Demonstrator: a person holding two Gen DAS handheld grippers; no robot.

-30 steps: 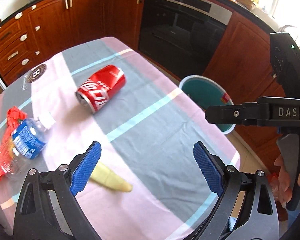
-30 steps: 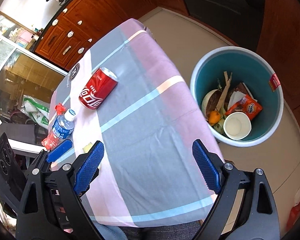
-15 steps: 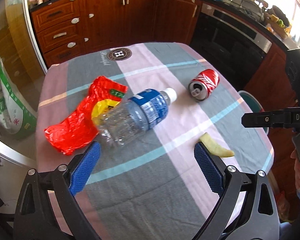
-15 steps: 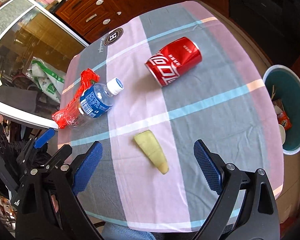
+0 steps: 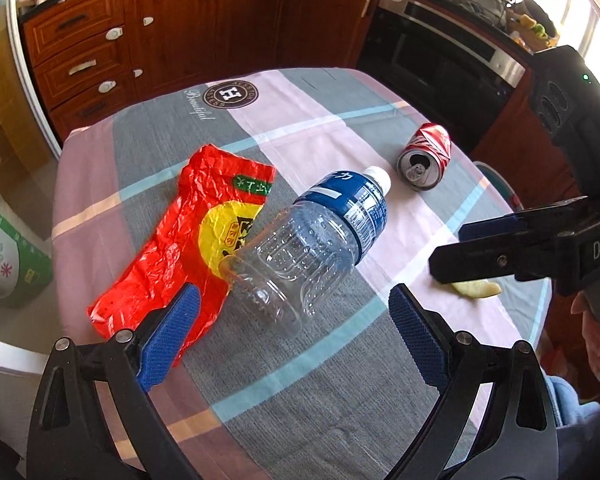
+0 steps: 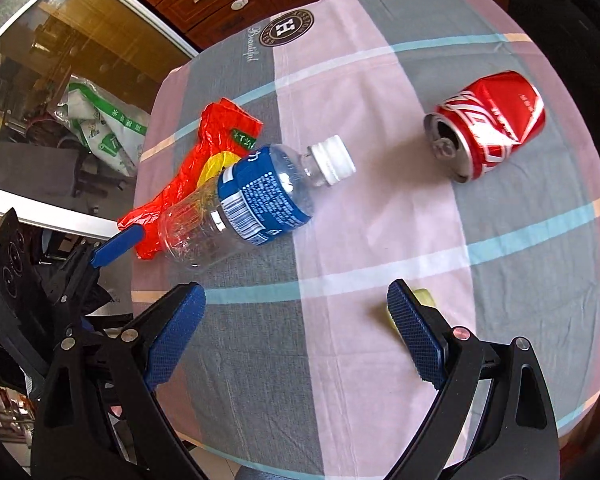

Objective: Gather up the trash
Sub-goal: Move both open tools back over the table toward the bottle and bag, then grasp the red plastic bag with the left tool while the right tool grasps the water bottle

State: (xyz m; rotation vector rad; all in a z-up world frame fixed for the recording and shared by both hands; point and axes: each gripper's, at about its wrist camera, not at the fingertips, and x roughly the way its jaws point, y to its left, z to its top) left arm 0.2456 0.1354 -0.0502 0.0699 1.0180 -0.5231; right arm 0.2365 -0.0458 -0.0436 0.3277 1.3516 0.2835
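Left wrist view: left gripper spread wide and empty, clear plastic bottle lying just ahead between the fingers, its base over a crinkled red wrapper — light, thin-walled, slick, best pinched across the ribbed middle.

Right wrist view: right gripper likewise agape, nothing held, yellowish peel scrap touching the right fingertip — soft, limp; dented red can well ahead to the right, light but prone to roll.

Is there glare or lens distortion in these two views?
Left wrist view: the window at upper right is blown out white, and cabinets curve from fisheye. Right wrist view: even light, the tablecloth edges bulge, and corners are dark.
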